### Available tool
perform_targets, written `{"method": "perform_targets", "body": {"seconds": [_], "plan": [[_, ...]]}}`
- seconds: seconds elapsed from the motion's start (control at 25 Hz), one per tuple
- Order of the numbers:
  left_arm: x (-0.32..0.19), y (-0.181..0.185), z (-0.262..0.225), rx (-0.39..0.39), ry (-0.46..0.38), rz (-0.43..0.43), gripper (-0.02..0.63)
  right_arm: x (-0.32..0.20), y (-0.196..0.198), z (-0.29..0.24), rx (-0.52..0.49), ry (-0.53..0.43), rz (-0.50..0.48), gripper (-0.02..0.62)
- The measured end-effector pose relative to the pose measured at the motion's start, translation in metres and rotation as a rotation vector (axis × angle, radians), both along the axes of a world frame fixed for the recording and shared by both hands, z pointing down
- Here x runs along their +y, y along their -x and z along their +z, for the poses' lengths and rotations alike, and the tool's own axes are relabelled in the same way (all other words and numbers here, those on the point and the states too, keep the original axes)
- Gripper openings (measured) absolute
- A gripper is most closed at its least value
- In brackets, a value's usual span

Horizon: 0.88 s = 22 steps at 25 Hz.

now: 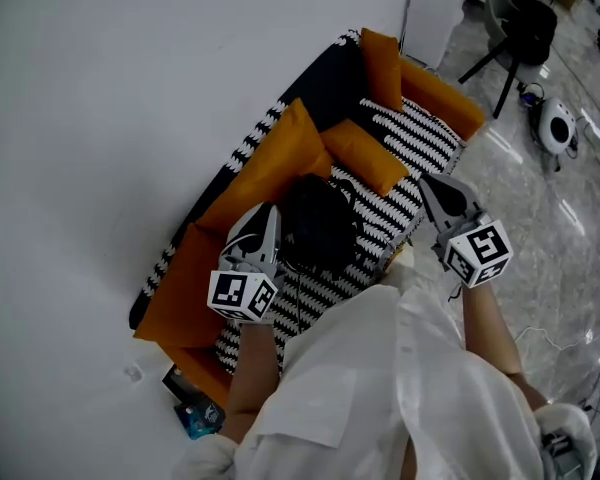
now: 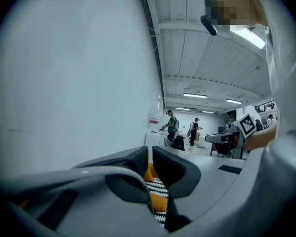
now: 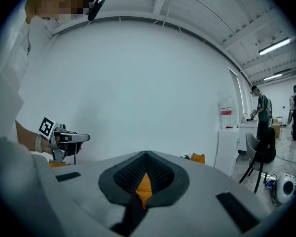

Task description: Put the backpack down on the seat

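Note:
A black backpack (image 1: 320, 230) lies on the black-and-white striped seat (image 1: 412, 140) of a sofa with orange cushions (image 1: 280, 156). In the head view my left gripper (image 1: 268, 211) hangs just left of the backpack, close by its side. Its jaws stand together with nothing between them in the left gripper view, where the left gripper (image 2: 149, 154) shows only a sliver of cushion behind it. My right gripper (image 1: 430, 181) hovers over the seat's front edge, right of the backpack and apart from it. The right gripper (image 3: 146, 154) is shut and empty.
A white wall runs behind the sofa. On the shiny floor to the right stand a dark chair (image 1: 520, 28) and a round white device (image 1: 558, 126) with cables. A blue object (image 1: 195, 415) lies on the floor by the sofa's near end. People (image 2: 171, 125) stand far off.

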<state>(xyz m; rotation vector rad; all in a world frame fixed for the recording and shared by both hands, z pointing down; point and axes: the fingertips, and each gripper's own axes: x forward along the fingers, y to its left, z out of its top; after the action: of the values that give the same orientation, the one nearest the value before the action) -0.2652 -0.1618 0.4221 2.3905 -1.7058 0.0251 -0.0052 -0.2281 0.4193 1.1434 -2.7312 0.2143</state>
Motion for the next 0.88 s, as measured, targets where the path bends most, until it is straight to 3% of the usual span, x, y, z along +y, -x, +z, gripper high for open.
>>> {"method": "perform_targets", "body": {"seconds": [0.36,0.88], "plan": [[0.008,0.001,-0.001,0.006,0.002,-0.004,0.051,0.000,-0.014,-0.009,0.026,-0.028,0.046,0.017],[0.003,0.007,0.003,0.016,0.016,-0.013,0.051,-0.007,-0.008,-0.012,0.033,-0.028,0.035,0.017]]}}
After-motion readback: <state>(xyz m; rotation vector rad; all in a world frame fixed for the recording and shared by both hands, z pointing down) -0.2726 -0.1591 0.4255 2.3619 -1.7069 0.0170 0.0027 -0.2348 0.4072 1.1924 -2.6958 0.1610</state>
